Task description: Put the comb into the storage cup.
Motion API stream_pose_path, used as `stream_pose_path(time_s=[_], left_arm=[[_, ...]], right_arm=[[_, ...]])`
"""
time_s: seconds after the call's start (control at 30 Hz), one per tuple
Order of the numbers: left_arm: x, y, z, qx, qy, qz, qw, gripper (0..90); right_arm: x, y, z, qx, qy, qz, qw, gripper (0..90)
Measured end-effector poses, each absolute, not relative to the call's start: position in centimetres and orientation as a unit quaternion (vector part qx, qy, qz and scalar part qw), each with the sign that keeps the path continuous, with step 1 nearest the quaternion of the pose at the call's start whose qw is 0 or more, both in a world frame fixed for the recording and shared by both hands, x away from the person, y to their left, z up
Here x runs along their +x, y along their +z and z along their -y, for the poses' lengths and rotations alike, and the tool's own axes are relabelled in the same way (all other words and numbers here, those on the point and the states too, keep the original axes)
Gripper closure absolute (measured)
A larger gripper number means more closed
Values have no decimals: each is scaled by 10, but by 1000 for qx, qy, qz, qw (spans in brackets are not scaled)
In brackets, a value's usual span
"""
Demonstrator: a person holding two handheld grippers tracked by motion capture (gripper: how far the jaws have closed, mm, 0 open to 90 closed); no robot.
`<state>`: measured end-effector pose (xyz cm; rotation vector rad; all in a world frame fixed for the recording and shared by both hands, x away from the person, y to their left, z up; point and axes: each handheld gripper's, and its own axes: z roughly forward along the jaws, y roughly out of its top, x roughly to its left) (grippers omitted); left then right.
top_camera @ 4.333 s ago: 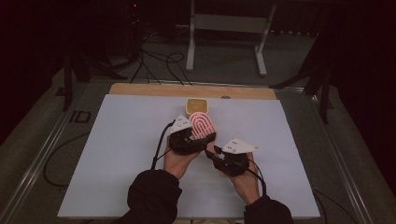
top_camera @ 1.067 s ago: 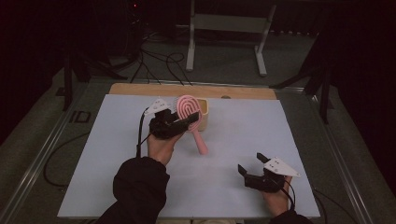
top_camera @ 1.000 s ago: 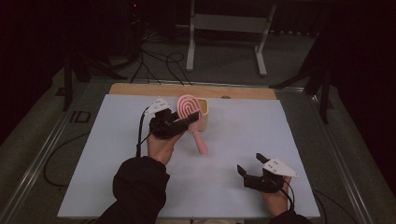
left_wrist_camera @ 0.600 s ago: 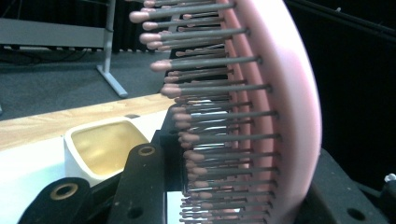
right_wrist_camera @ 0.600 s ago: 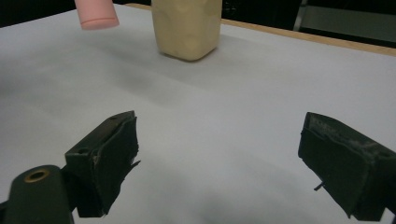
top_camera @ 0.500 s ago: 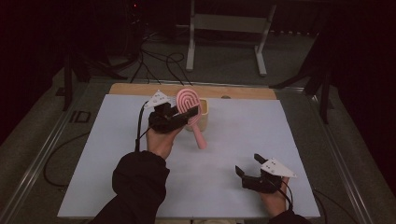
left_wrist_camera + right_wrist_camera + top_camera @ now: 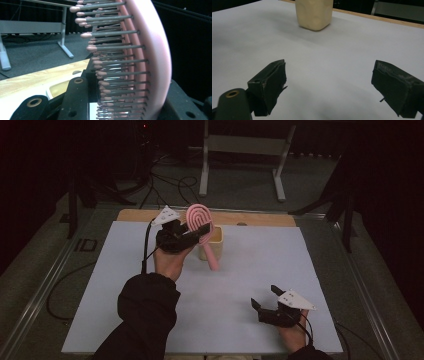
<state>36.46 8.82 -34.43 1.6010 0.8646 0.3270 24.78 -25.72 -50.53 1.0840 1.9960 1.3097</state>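
Hairbrush in pink sits clenched in my left claw, a little above the centre of the high view. Its oval head is up and its handle slants down toward the lower right, crossing in front of the small beige cup. From here I cannot tell whether the handle touches the cup or the desk. In the left claw view the bristles run across the middle of the frame with the pink back at the right, and both black jaws press on the brush from either side at the bottom edge. My right claw rests low at the lower right of the high view, released, jaws wide apart with nothing but white desk between them. In its own view the cup stands upright at the top centre, well apart from the jaws.
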Motion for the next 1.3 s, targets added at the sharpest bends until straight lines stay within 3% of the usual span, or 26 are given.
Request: stream_pose_path(time_s=[1.3], left_arm=[[394, -307, -73, 702, 192, -362, 582, 634]], right_arm=[[247, -505, 256, 398, 485, -737, 251, 128]])
